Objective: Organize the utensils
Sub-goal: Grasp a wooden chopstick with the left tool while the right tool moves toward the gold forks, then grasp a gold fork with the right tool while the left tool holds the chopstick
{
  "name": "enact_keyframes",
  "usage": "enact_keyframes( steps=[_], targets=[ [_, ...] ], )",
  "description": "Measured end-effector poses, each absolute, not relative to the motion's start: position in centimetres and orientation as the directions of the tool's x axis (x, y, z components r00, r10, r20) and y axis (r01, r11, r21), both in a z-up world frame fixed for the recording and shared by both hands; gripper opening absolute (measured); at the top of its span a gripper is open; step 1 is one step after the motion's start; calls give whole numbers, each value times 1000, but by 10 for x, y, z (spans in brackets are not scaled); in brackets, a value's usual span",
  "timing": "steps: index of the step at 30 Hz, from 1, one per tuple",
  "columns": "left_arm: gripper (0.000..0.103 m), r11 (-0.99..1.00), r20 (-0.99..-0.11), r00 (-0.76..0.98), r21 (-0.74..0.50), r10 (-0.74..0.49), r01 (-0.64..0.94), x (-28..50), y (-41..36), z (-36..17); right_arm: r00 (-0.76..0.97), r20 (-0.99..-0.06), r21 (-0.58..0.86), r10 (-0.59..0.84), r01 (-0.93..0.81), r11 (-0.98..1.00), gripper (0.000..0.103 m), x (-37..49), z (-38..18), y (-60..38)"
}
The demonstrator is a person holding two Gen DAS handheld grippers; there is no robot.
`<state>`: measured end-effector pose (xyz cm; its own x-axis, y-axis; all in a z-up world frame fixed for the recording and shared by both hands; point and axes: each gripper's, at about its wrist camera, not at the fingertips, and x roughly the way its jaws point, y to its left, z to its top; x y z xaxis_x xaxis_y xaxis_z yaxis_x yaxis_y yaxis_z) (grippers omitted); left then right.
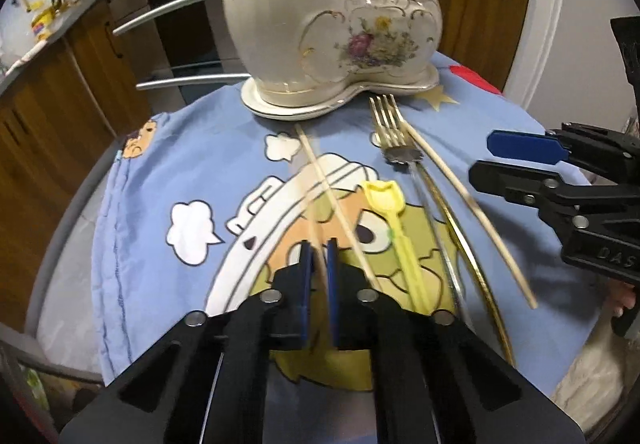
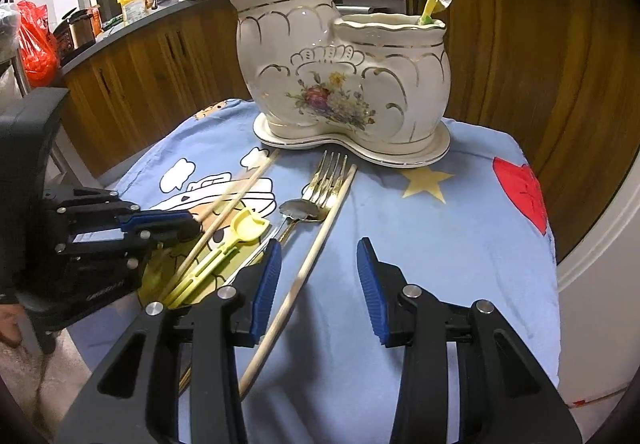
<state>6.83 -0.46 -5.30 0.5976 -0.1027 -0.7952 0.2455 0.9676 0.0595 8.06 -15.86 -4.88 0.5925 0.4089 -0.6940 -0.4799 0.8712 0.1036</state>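
The left tool [image 1: 319, 256] points steeply down toward the surface [image 2: 420, 228], its two blue pads drawn almost together; a thin wooden chopstick [image 1: 320, 173] runs between them and they are clamped on it; seen from the right wrist view the same tool [image 2: 196, 222] comes in from the left edge, its black frame low over the surface. The right tool [image 2: 318, 276] also tilts downward, its blue pads standing well apart with nothing pinched between them; in the left wrist view it [image 1: 490, 157] reaches in from the right edge; part of a hand [image 1: 624, 296] shows behind its black body.
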Motion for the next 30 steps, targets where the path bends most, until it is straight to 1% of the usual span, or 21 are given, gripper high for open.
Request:
enact_keyframes(
  steps=[3,7,10,12,13,15,22,27,30],
  targets=[
    [6,972,-781,610,21,-130,235,66,2,-54,576,-696,122,429,-494,861,40,80,-50,-156],
    [6,978,-768,628,11,-126,209,64,9,-52,553,-706,128,443,-516,847,40,78,-53,-147],
    [6,981,-745,652,-22,-143,190,59,19,-48,545,-708,138,450,-518,844,39,77,-54,-140],
    [6,984,-723,677,-25,-140,177,56,25,-44,541,-714,132,444,-519,845,23,76,-54,-135],
    [6,984,-713,687,-33,-144,173,54,28,-41,542,-718,129,436,-513,849,21,76,-55,-133],
    [6,983,-697,698,-56,-166,178,52,32,-37,545,-726,115,419,-505,856,10,75,-56,-129],
    [6,974,-680,702,-91,-212,205,50,29,-34,506,-781,110,367,-466,878,10,83,-57,-118],
    [6,974,-655,723,-101,-219,203,46,32,-29,440,-830,151,342,-414,898,10,98,-55,-119],
    [6,971,-646,727,-111,-231,210,43,33,-27,432,-853,122,295,-384,915,10,106,-53,-114]
  ],
)
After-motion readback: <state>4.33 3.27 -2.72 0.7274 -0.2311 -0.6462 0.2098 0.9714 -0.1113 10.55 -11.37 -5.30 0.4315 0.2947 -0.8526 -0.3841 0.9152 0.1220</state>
